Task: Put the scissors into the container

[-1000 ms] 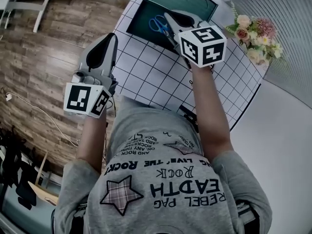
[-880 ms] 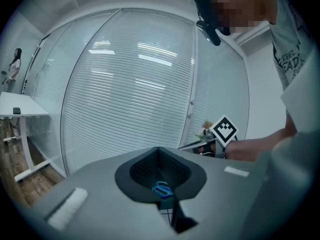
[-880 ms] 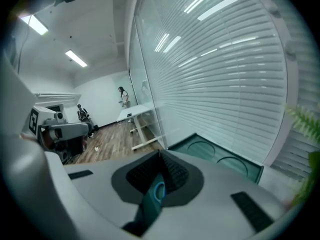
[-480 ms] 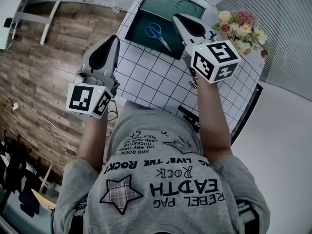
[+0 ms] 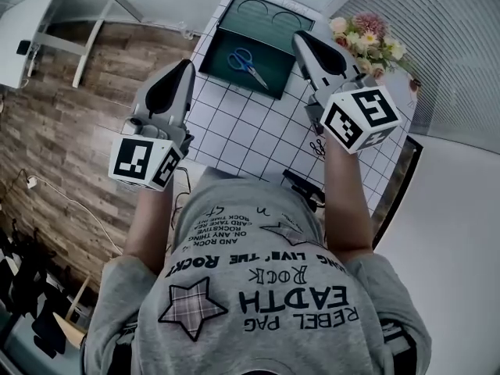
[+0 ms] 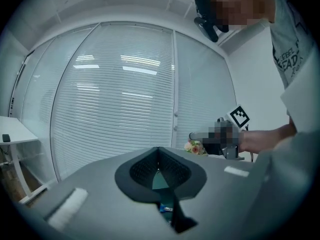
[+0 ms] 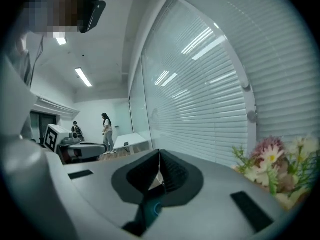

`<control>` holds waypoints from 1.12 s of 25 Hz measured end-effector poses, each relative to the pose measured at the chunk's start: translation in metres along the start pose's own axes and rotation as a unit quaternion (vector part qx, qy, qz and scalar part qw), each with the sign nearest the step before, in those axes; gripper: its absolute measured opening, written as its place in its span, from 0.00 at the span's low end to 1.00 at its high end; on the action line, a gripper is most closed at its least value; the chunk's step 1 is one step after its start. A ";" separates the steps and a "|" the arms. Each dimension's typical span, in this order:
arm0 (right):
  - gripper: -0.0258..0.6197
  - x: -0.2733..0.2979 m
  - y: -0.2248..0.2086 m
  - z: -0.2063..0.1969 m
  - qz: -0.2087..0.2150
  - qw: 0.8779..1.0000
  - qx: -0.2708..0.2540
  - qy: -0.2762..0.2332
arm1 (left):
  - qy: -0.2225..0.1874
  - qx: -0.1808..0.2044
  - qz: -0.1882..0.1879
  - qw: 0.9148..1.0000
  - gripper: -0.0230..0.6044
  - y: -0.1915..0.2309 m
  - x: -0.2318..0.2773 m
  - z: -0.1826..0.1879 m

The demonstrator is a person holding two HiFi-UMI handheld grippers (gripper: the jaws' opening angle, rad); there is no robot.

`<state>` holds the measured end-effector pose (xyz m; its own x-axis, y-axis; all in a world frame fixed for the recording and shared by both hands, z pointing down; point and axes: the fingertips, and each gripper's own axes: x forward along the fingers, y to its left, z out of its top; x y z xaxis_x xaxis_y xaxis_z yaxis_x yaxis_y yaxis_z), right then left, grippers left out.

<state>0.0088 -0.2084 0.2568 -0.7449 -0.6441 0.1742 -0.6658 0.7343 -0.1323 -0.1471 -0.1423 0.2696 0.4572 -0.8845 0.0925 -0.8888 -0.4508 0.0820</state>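
The blue-handled scissors [image 5: 247, 66] lie flat in the dark green container [image 5: 215, 62] at the far end of the white gridded table [image 5: 250, 131]. My right gripper [image 5: 301, 39] is held up to the right of the container, well above it, shut with nothing between its pads [image 7: 159, 154]. My left gripper [image 5: 185, 67] hangs above the table's left edge, clear of the container; its jaws meet at the tip and hold nothing [image 6: 158, 151]. Both grippers point roughly level towards the blinds.
A bunch of flowers [image 5: 366, 41] stands at the table's far right corner, close to the right gripper. A small dark object [image 5: 318, 147] and a black device [image 5: 305, 187] lie near the table's front edge. Wooden floor [image 5: 62, 131] lies to the left.
Both grippers have risen. The right gripper has pulled back and to the right, away from the container, while the scissors stay lying inside it.
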 end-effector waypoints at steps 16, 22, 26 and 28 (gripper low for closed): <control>0.07 -0.074 0.004 0.040 -0.030 0.998 -0.030 -0.050 | -0.020 0.016 -0.014 1.000 0.05 -0.029 -0.016 0.029; 0.07 -0.096 0.006 0.044 -0.039 0.996 -0.038 -0.065 | -0.027 0.028 -0.025 0.999 0.05 -0.041 -0.022 0.031; 0.07 -0.105 0.011 0.050 -0.039 0.996 -0.047 -0.066 | -0.030 0.027 -0.020 0.999 0.05 -0.045 -0.026 0.038; 0.06 -0.109 0.013 0.049 -0.041 0.996 -0.049 -0.069 | -0.032 0.026 -0.019 0.999 0.05 -0.046 -0.027 0.038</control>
<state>0.0794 -0.1394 0.1885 -0.6916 -0.7210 0.0432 -0.7222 0.6913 -0.0255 -0.1197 -0.1017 0.2253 0.4889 -0.8719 0.0274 -0.8722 -0.4881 0.0318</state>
